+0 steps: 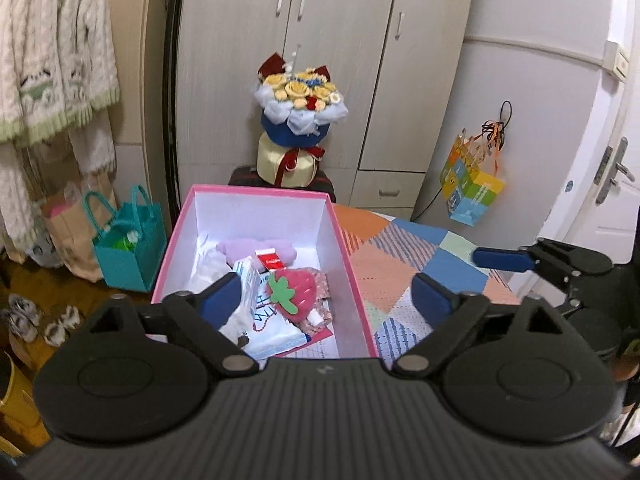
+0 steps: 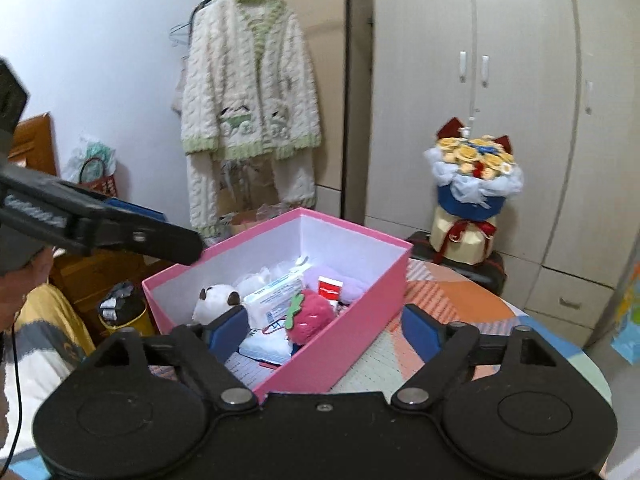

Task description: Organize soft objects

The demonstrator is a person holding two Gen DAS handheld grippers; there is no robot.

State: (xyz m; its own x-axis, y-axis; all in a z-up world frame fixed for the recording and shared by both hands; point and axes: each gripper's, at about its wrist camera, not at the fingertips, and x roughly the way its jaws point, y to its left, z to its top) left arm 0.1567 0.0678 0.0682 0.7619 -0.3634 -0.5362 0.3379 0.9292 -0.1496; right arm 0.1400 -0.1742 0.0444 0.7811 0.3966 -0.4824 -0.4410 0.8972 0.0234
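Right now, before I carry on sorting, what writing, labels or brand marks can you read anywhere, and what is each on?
None can be read for certain.
Red and white carton in the pink box: white lettering, too small.
Tissue pack: blue print, blurred.
Flat white packet: dark blue script, not legible.
Colourful paper bag on the wall: print too small.

one pink box (image 2: pixel 352 340), one strawberry plush (image 2: pixel 312 316), one panda plush (image 2: pixel 214 304)

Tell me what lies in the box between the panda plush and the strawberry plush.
A white tissue pack lies between the panda plush and the strawberry plush inside the pink box, seen in the right wrist view.
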